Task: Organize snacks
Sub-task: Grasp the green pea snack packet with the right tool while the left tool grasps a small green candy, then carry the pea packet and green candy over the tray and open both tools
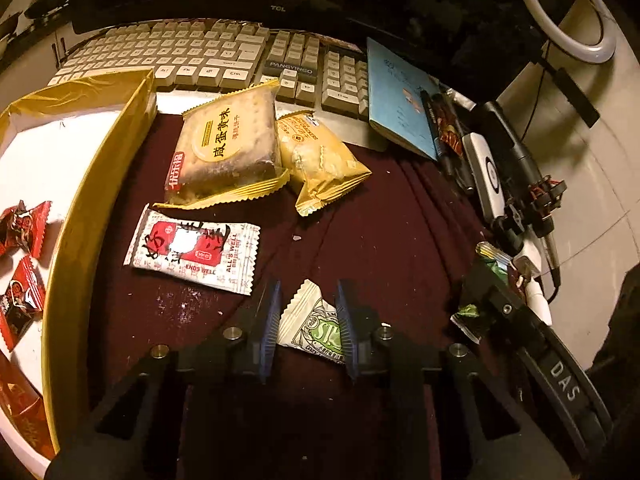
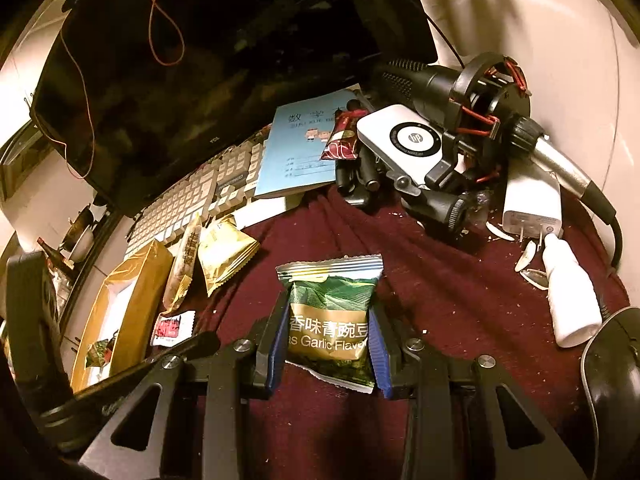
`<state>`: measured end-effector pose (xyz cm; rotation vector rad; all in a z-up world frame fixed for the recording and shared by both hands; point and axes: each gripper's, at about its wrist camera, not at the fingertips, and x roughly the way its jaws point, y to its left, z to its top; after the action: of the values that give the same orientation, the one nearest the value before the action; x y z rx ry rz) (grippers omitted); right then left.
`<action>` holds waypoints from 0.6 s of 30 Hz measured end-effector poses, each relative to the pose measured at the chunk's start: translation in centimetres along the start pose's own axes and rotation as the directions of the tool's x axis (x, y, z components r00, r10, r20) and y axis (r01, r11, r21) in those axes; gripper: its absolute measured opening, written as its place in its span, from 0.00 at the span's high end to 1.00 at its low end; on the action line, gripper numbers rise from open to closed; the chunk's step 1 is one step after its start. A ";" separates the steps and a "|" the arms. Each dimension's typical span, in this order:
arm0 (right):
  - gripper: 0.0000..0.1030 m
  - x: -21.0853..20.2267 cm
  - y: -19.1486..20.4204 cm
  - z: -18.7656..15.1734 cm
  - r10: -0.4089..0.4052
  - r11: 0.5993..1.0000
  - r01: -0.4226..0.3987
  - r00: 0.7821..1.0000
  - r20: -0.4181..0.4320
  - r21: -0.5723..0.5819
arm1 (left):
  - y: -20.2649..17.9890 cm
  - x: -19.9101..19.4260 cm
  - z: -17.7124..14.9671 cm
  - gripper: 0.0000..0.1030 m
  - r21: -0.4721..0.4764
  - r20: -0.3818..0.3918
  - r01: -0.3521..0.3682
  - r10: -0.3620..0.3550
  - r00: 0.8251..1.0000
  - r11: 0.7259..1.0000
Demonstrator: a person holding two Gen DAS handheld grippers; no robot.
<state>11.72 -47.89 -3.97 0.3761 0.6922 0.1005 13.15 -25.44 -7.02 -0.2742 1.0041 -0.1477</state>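
My left gripper [image 1: 308,318] is shut on a small white and green snack packet [image 1: 314,330] that lies on the dark red cloth [image 1: 380,220]. To its left stands a yellow-walled box [image 1: 100,168] with red candy packets [image 1: 24,224] on its white floor. A white and red packet [image 1: 192,248], a large egg-yolk cracker pack [image 1: 228,148] and a yellow cracker packet [image 1: 316,156] lie loose on the cloth. My right gripper [image 2: 327,308] is shut on a green garlic pea packet [image 2: 328,288], held upright between its blue pads [image 2: 276,344].
A beige keyboard [image 1: 200,52] and a dark monitor [image 2: 180,72] stand behind the snacks. A blue notebook [image 1: 400,104], a white power bank [image 2: 400,136], a microphone [image 2: 480,96], a plug adapter [image 2: 528,204] and a white bottle [image 2: 568,296] crowd the right side. A ring light [image 1: 568,8] hangs beyond.
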 end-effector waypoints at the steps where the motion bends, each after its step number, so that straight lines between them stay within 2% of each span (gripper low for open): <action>1: 0.65 0.0 0.0 0.0 -0.001 1.000 0.001 1.000 0.001 0.000 | 0.0 0.1 0.1 0.94 0.010 0.000 -0.004 0.004 1.000 1.000; 5: 0.65 0.0 0.1 0.0 0.024 1.000 -0.024 1.000 -0.001 0.001 | -0.2 -0.6 -0.2 0.98 0.018 0.008 0.013 -0.013 1.000 1.000; 11: 0.65 0.0 0.4 0.0 0.030 0.999 -0.030 1.000 0.010 -0.014 | 1.4 -2.3 -0.9 1.00 -0.077 -0.005 0.137 -0.137 0.990 0.988; 18: 0.65 -0.3 1.0 0.0 0.067 0.997 -0.066 0.997 0.027 -0.046 | 3.6 -6.4 -1.7 1.00 -0.123 0.047 0.221 -0.217 0.975 0.968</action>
<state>11.55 -47.03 -3.46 0.3567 0.6479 0.1735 8.35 -20.71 -3.76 -0.5036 0.9504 -0.2792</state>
